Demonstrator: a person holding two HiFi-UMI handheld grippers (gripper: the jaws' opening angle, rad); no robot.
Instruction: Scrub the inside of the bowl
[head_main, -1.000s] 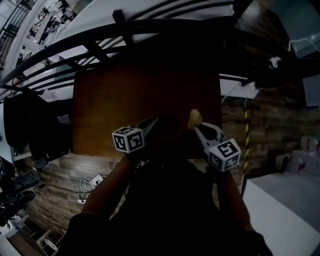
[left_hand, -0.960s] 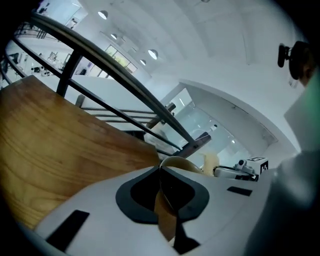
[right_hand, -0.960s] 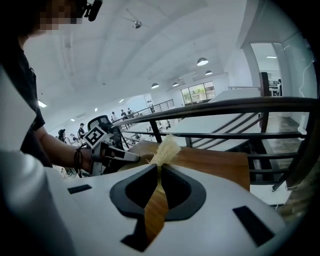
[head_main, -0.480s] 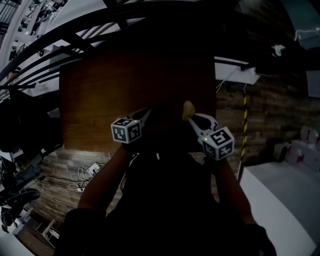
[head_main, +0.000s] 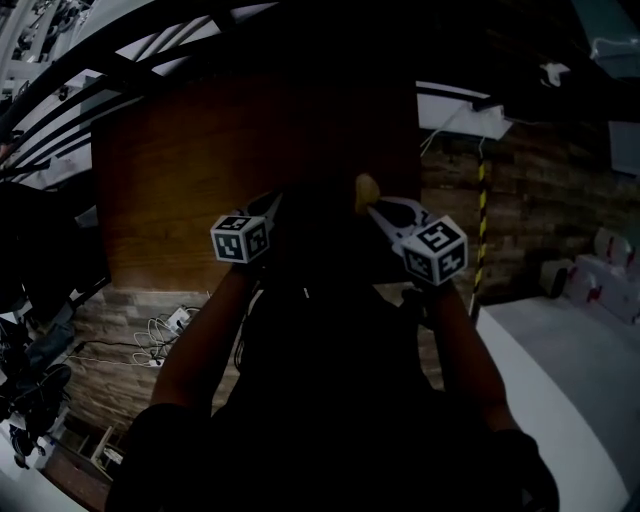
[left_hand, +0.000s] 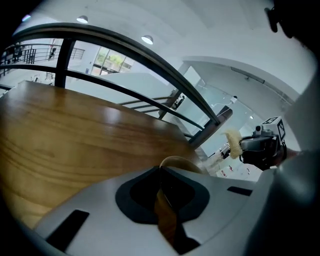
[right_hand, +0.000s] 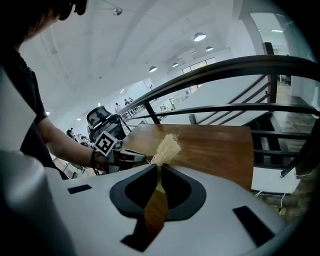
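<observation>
The left claw (left_hand: 161, 172) is clamped on the thin tan rim of the bowl (left_hand: 176, 161), which curves up just past its tips. The right claw (right_hand: 159, 169) pinches a pale, fibrous scrubber (right_hand: 166, 147) whose frayed end sticks out beyond the tips. Only the left gripper view shows the rim's colour. In the head view the bowl (head_main: 318, 228) is a dark round shape between the left claw (head_main: 276, 205) and right claw (head_main: 374, 207), over the wooden bench (head_main: 190, 180) by its near edge. The yellowish scrubber (head_main: 365, 190) is at the bowl's right side. Whether the bowl rests on the wood I cannot tell. Each gripper view catches the other claw across the bench. A black railing (right_hand: 280, 62) runs past the far edge, cables (head_main: 165, 335) lie on the floor, and a striped post (head_main: 481, 220) stands to the right. The person's dark body (head_main: 330, 400) blocks the foreground
</observation>
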